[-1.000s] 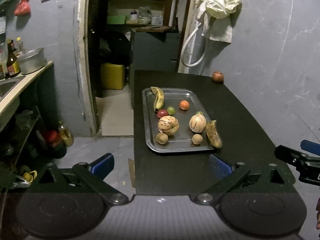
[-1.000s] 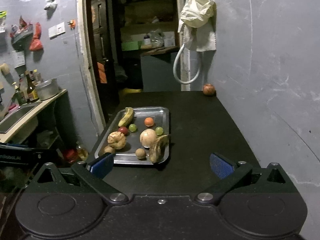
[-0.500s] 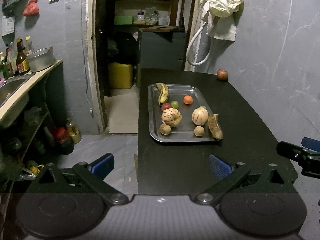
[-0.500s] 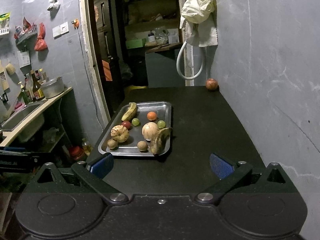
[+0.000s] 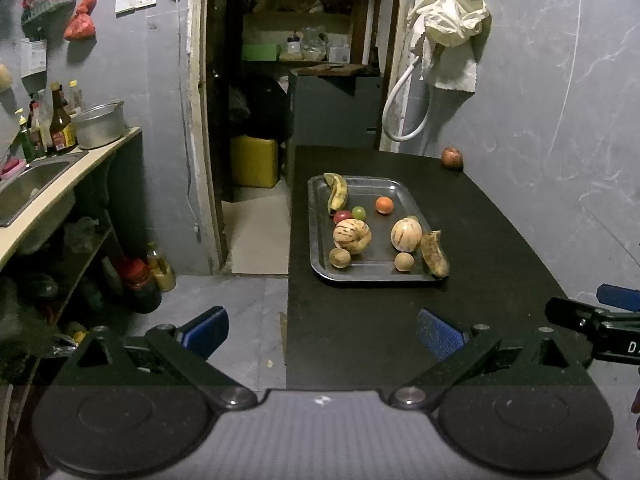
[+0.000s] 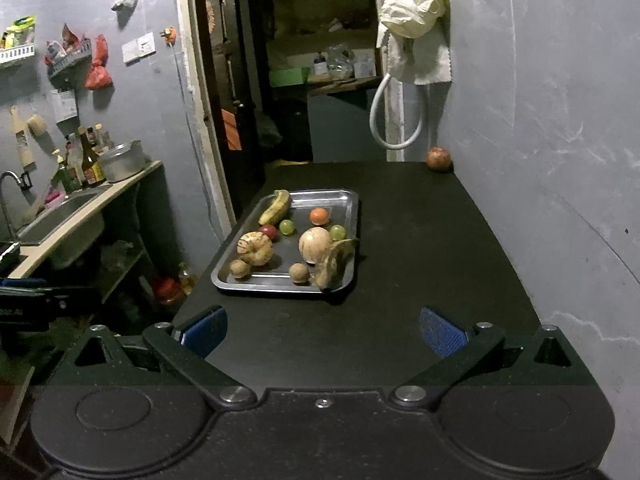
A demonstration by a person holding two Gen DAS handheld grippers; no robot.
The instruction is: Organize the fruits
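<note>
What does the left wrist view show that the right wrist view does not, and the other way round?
Only the left wrist view shows the yellow canister on the floor in the doorway and the right gripper at its right edge.

Only the right wrist view shows the tap over the sink, the wooden brush on the wall and a second green fruit on the tray.

Both show the table, the tray of fruit, the apple by the wall and the hanging cloth. Both pairs of jaws stand open and empty.

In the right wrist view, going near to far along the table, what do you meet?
Brown banana at the tray's near right corner → striped melon → orange fruit → yellow banana at the far left corner → reddish fruit alone by the wall.
</note>
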